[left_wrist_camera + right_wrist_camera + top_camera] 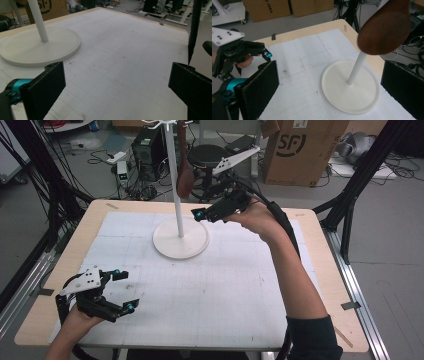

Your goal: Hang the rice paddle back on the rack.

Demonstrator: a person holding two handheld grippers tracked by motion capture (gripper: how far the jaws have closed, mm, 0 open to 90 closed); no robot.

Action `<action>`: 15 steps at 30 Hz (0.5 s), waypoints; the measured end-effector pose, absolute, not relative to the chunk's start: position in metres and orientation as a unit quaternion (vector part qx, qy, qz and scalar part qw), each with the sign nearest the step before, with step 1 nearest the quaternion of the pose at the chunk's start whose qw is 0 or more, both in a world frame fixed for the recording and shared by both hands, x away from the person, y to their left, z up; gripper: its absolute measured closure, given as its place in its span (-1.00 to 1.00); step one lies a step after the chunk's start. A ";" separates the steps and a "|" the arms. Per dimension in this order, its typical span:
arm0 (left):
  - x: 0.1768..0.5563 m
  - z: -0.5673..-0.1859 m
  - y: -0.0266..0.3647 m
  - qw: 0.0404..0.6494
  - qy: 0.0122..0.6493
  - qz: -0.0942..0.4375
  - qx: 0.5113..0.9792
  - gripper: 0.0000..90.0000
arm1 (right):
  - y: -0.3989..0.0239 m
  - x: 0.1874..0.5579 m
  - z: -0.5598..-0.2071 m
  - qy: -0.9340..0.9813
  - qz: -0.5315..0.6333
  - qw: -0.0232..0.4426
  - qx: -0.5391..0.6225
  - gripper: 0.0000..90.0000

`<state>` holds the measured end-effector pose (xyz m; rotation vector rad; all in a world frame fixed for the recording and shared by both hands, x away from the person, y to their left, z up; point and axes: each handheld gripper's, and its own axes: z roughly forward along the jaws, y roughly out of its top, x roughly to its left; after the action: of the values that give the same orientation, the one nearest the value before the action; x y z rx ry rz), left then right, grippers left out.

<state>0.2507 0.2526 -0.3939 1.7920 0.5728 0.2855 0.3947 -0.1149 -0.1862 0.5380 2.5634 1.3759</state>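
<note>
A white stand rises from a round base point(180, 240) at the back middle of the table, its pole point(173, 175) going up out of frame. A dark brown wooden spoon point(184, 177) hangs beside the pole, bowl down. My right gripper point(202, 211) hovers just right of the spoon and above the base, open and holding nothing. In the right gripper view the spoon's bowl point(384, 32) hangs above and between the wide jaws point(329, 87), apart from both. My left gripper point(125, 290) rests at the near left of the table, open and empty, its jaws point(116, 85) facing the base point(37, 50).
A white gridded sheet point(215, 285) covers most of the wooden table point(330, 285). Behind the table stand a cardboard box point(300, 150), a black stool point(206, 155) and cables on the floor. Black frame posts point(350, 195) flank the table.
</note>
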 end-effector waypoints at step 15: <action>0.252 -0.394 0.253 0.579 0.248 0.122 0.768 -0.96 | -0.150 0.361 -0.223 0.851 0.485 0.086 0.184 -0.99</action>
<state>0.2524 0.2530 -0.3943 1.7951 0.5789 0.2858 0.3612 -0.1503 -0.2228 0.5477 2.5354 1.4455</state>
